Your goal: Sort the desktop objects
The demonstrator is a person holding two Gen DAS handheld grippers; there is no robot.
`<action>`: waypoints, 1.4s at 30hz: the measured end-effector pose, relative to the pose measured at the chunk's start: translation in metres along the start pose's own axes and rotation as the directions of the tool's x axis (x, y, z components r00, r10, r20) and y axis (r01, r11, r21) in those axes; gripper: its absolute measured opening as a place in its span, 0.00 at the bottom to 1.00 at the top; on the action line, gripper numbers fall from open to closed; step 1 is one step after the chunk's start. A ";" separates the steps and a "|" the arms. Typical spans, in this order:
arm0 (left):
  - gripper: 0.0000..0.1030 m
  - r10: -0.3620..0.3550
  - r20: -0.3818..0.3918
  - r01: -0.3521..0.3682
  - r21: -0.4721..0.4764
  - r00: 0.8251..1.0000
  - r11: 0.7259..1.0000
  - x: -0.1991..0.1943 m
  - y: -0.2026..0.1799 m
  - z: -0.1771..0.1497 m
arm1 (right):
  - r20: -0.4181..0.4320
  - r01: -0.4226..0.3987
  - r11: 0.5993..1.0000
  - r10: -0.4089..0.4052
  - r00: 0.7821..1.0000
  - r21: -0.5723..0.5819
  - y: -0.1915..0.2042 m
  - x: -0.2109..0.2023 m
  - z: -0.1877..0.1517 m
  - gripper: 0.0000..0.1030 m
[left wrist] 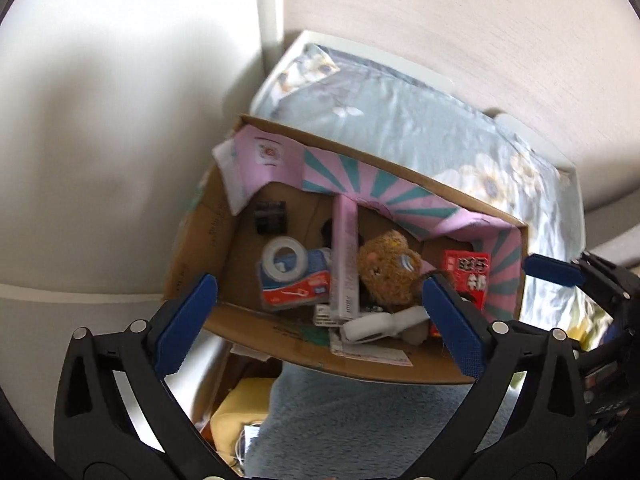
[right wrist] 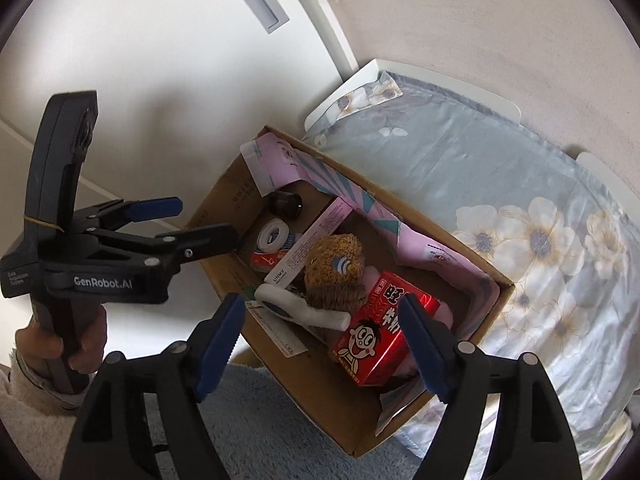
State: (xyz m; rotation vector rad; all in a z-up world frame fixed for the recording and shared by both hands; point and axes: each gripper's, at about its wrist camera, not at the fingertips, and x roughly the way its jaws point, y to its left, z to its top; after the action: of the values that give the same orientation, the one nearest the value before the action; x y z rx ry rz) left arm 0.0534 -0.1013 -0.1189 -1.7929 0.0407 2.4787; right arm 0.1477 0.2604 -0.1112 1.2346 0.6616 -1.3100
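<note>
The open brown cardboard box [left wrist: 280,332] lined with pink-and-teal patterned paper occupied the centre of both views, resting on a pale blue floral bedsheet [right wrist: 500,184]. Inside it lay a brown plush bear toy [right wrist: 334,266] at the centre, a red milk carton with a cartoon face [right wrist: 378,336] toward the lower right, a long pink rectangular box [left wrist: 345,268] standing diagonally, a white roll of tape [left wrist: 283,258] on a red-and-blue packet [left wrist: 296,290], a small black object [right wrist: 286,204] at the far corner, and a white plastic device [right wrist: 300,308] near the front wall. The left gripper [left wrist: 320,320] hovered above the front rim, jaws spread wide and holding nothing. The right gripper [right wrist: 322,344] hung over the box, jaws likewise wide apart, flanking the carton without contact.
</note>
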 end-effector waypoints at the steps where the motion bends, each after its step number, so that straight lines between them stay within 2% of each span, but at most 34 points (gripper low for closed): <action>1: 1.00 0.013 -0.002 -0.013 -0.001 1.000 1.000 0.000 0.001 0.001 | 0.000 -0.001 1.000 0.001 1.000 0.007 -0.002 -0.001 -0.001 0.73; 5: 1.00 0.055 -0.011 -0.055 -0.006 0.998 0.998 0.000 0.003 0.002 | -0.016 0.010 1.000 -0.009 1.000 0.029 -0.008 -0.002 -0.004 0.73; 9: 1.00 0.064 -0.010 -0.064 -0.003 0.998 0.998 0.000 0.002 0.004 | -0.019 0.017 0.999 -0.016 1.000 0.046 -0.011 -0.003 -0.005 0.74; 13: 1.00 0.066 -0.010 -0.065 0.026 0.998 0.998 -0.002 -0.001 0.007 | -0.027 0.059 0.997 -0.057 0.998 0.051 -0.012 -0.002 -0.005 0.78; 16: 1.00 0.065 -0.019 -0.064 0.050 0.998 0.997 -0.002 -0.004 0.009 | -0.018 0.054 0.996 -0.053 0.998 0.072 -0.014 -0.004 -0.006 0.81; 19: 1.00 0.063 -0.023 -0.061 0.073 0.998 0.995 -0.001 -0.008 0.010 | -0.004 0.081 0.988 -0.081 0.997 0.130 -0.022 -0.006 -0.007 1.00; 23: 0.99 0.055 -0.008 -0.054 0.128 0.998 0.990 -0.004 -0.021 0.014 | 0.000 0.140 0.970 -0.142 0.990 0.198 -0.031 -0.011 -0.011 1.00; 28: 0.99 0.053 0.026 -0.057 0.218 0.998 0.974 -0.023 -0.049 0.027 | 0.015 0.252 0.933 -0.265 0.964 0.257 -0.035 -0.035 -0.015 1.00; 32: 1.00 0.033 0.114 -0.067 0.312 0.993 0.948 -0.055 -0.082 0.037 | 0.063 0.291 0.900 -0.327 0.943 0.324 -0.037 -0.074 -0.019 1.00; 35: 1.00 0.006 0.161 -0.065 0.362 0.987 0.930 -0.077 -0.102 0.045 | 0.067 0.352 0.858 -0.404 0.912 0.375 -0.037 -0.103 -0.022 1.00; 39: 1.00 -0.050 0.182 -0.027 0.397 0.982 0.917 -0.101 -0.120 0.047 | 0.044 0.440 0.791 -0.503 0.863 0.425 -0.034 -0.128 -0.027 1.00; 42: 1.00 -0.018 0.229 -0.084 0.427 0.973 0.901 -0.113 -0.131 0.045 | 0.026 0.481 0.754 -0.548 0.836 0.446 -0.031 -0.138 -0.033 1.00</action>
State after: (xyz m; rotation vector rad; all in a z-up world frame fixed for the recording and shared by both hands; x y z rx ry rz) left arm 0.0564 0.0266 0.0060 -1.3300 0.5666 2.4267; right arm 0.0973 0.3437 -0.0033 1.3195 0.6493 -2.0870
